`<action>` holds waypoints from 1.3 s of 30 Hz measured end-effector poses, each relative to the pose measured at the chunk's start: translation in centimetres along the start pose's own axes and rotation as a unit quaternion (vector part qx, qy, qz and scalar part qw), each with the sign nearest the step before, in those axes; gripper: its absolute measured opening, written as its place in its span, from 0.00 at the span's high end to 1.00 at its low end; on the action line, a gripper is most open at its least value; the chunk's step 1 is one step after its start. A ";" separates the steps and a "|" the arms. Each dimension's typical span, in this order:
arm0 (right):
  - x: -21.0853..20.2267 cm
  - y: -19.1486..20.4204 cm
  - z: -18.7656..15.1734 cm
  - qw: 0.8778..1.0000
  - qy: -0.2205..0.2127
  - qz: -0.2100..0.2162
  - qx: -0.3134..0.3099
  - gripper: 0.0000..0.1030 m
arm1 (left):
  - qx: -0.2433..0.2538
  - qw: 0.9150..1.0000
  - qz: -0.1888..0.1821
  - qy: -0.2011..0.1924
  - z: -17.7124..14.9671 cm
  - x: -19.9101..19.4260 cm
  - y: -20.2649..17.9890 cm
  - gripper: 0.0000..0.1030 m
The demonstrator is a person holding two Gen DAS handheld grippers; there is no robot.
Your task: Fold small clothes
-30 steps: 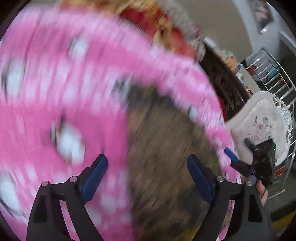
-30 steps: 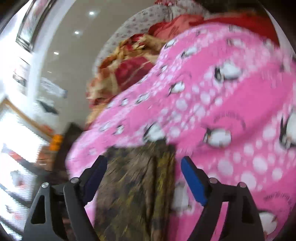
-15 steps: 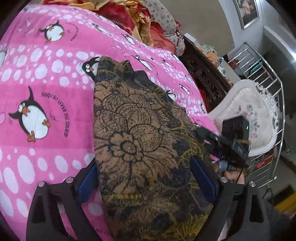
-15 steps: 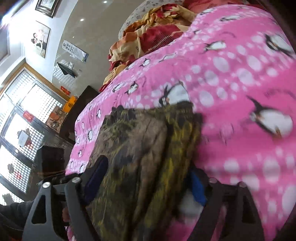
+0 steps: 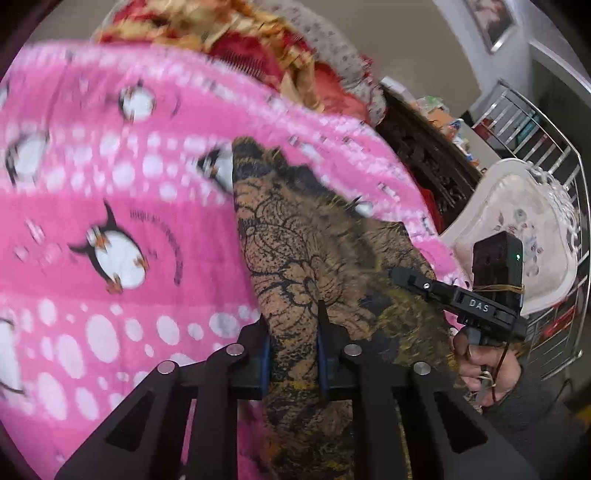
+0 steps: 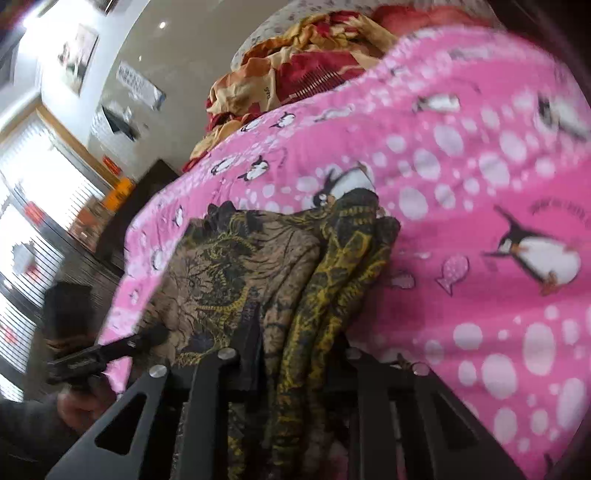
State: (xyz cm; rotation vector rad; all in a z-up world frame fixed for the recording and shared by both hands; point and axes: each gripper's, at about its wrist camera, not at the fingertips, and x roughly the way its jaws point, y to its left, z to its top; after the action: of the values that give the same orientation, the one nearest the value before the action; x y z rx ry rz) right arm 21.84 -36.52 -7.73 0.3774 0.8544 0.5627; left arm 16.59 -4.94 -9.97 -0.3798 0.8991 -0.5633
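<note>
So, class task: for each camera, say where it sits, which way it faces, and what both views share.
Left wrist: on the left gripper, facing down over the brown patterned garment pinched in it; the right gripper and its hand show.
Right wrist: on the right gripper, closing on the garment's bunched edge; the left gripper shows.
Shared: garment, pink penguin blanket.

Both wrist views are showing even, soft indoor light with no hard shadows. In the right view a bright window [image 6: 33, 206] far left of the black two-finger gripper [image 6: 295, 354] is blowing out to white, and a ceiling spot [image 6: 162, 24] is glinting above. Motion blur is smearing the pink penguin-print fleece blanket [image 5: 110, 221], worst toward the rims. Fisheye bending and dark vignetting are crowding every corner.
</note>
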 end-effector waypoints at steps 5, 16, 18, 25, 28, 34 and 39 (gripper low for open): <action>-1.6 4.1 1.2 1.000 -0.022 0.016 -0.009 0.81 | 0.013 0.999 -0.006 -0.037 0.9 -4.9 1.0 1.00; 8.6 14.6 2.7 0.997 0.029 0.023 -0.063 0.76 | -0.014 0.996 0.082 -0.029 3.2 -9.2 12.0 0.96; 10.3 13.7 2.7 0.997 0.054 -0.037 -0.034 0.67 | -0.053 0.994 0.098 0.007 3.3 -7.2 13.5 0.91; 2.9 15.3 1.6 0.996 -0.006 -0.081 -0.030 0.66 | -0.038 0.989 0.122 -0.074 2.2 -11.3 11.1 0.91; 1.4 19.1 1.1 0.990 -0.020 -0.098 -0.097 0.66 | -0.005 0.985 0.115 -0.132 1.5 -12.9 8.5 0.87; 8.1 22.3 -1.1 0.961 0.050 -0.198 -0.187 0.71 | 0.002 0.990 0.137 -0.044 1.5 -5.6 9.0 0.78; 7.8 20.9 -1.3 0.967 0.061 -0.206 -0.134 0.78 | 0.026 0.987 0.148 -0.055 1.1 -7.0 7.7 0.78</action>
State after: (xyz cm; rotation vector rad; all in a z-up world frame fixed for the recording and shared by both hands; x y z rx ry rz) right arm 18.37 -15.12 -2.25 -0.0849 0.9302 0.3078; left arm 16.29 5.49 -9.09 -0.2212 0.8137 -0.2887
